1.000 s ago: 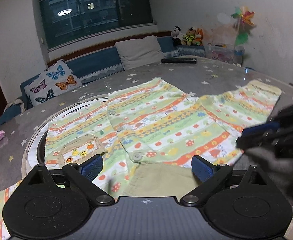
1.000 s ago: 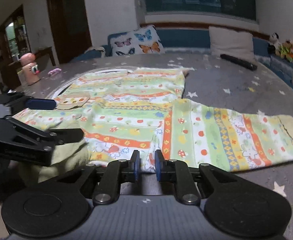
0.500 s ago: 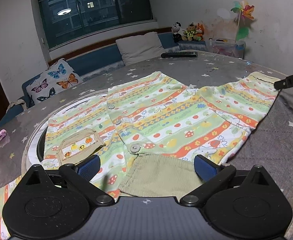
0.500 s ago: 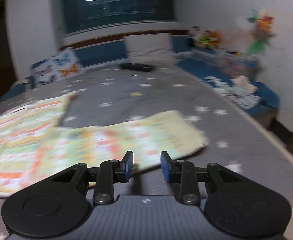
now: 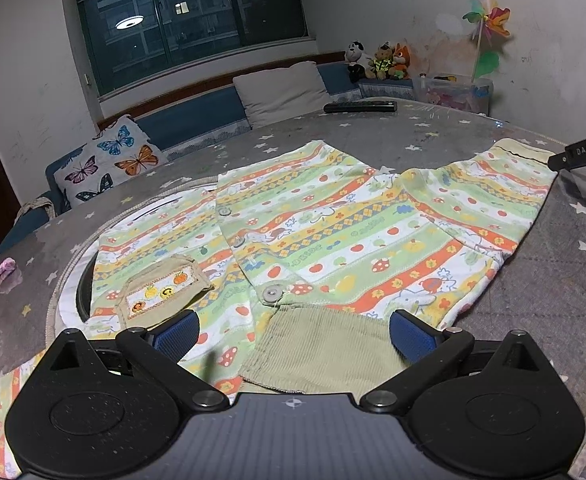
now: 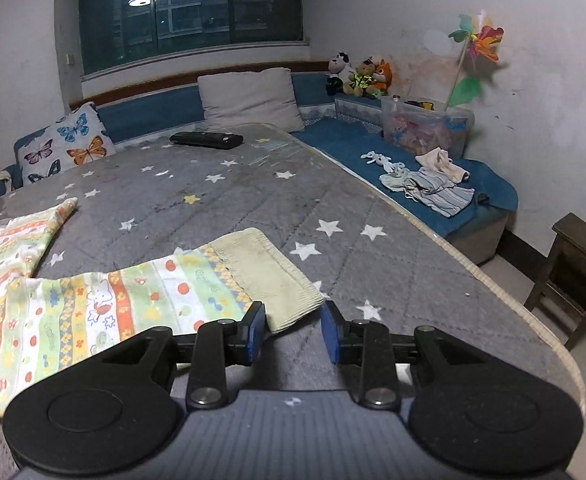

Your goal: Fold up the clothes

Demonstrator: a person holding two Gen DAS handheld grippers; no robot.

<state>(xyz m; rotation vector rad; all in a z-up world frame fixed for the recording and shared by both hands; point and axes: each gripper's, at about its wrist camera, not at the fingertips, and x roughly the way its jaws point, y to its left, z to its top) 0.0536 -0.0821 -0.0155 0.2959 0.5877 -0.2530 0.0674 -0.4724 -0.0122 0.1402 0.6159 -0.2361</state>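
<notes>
The star-print table (image 6: 253, 200) carries the striped shirt (image 5: 333, 240) spread flat, ready for creasing. My left gripper (image 5: 293, 330) hangs wide open over its collar, holding nothing; my right gripper (image 6: 293, 330) straddles the sleeve cuff (image 6: 269, 272), half-open, also empty.

shirt (image 5: 333, 240) lies flat on the table (image 5: 433, 136) | left gripper (image 5: 293, 332) sits over its near collar (image 5: 325, 352) | pocket (image 5: 161, 292) lies left of the collar | right gripper (image 6: 293, 330) sits at the sleeve end (image 6: 269, 276) | remote (image 6: 207, 139) lies far back | pillows behind the table
</notes>
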